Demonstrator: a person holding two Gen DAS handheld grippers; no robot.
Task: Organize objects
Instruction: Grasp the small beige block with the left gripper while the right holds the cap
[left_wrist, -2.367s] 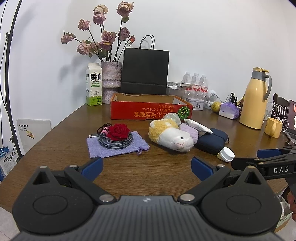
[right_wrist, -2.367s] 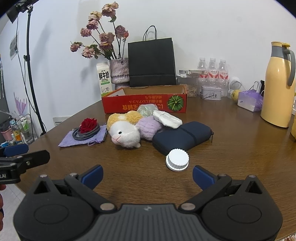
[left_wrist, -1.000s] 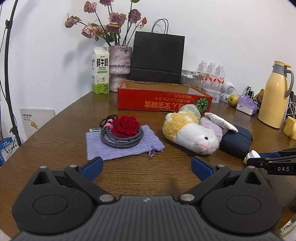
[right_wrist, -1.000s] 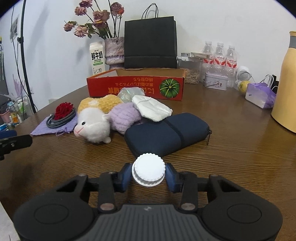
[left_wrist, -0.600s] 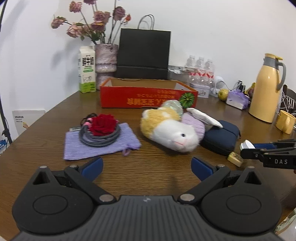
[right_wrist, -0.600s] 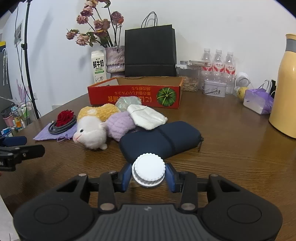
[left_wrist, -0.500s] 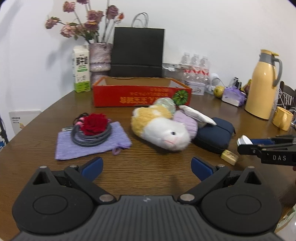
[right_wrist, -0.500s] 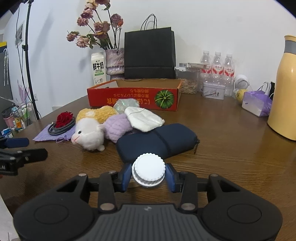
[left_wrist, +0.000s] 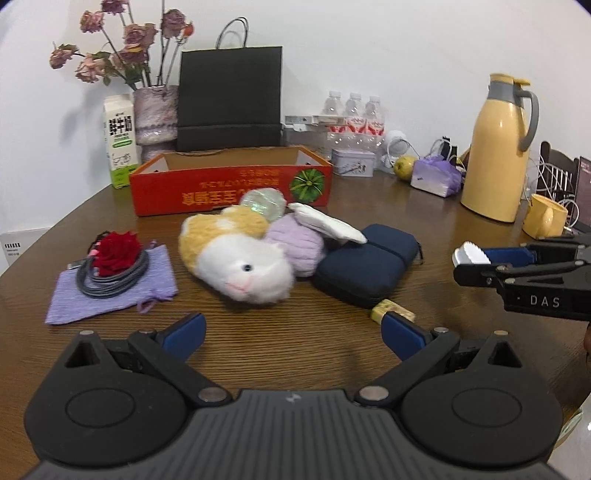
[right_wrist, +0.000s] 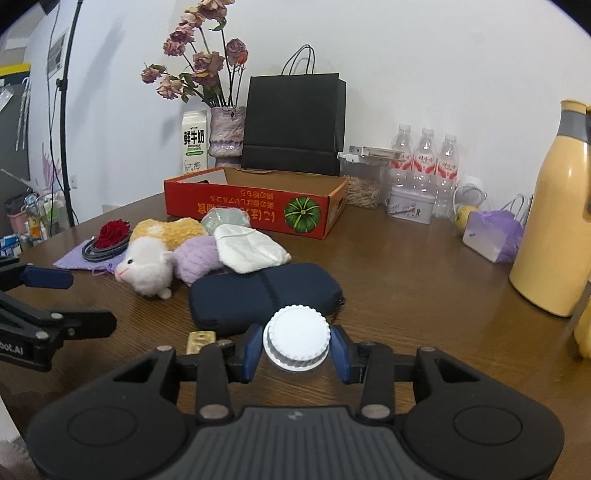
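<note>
The right hand-held gripper (right_wrist: 296, 349), clamped on the white ribbed jar (right_wrist: 296, 339), had lifted it clear of the table (right_wrist: 406, 280), apparently bound for the red cardboard box (right_wrist: 255, 206), while the left hand-held gripper (left_wrist: 291, 330) stayed spread apart.

The right gripper (right_wrist: 296, 349) was clamped on a white ribbed cap (right_wrist: 296, 338), its blue pads (right_wrist: 252, 352) pressed against the cap's two sides, held above the tabletop. The left gripper (left_wrist: 291, 332) hovered low with its jaws spread wide and nothing between them, its blue fingertips (left_wrist: 184, 334) well apart, pointing forward.
</note>
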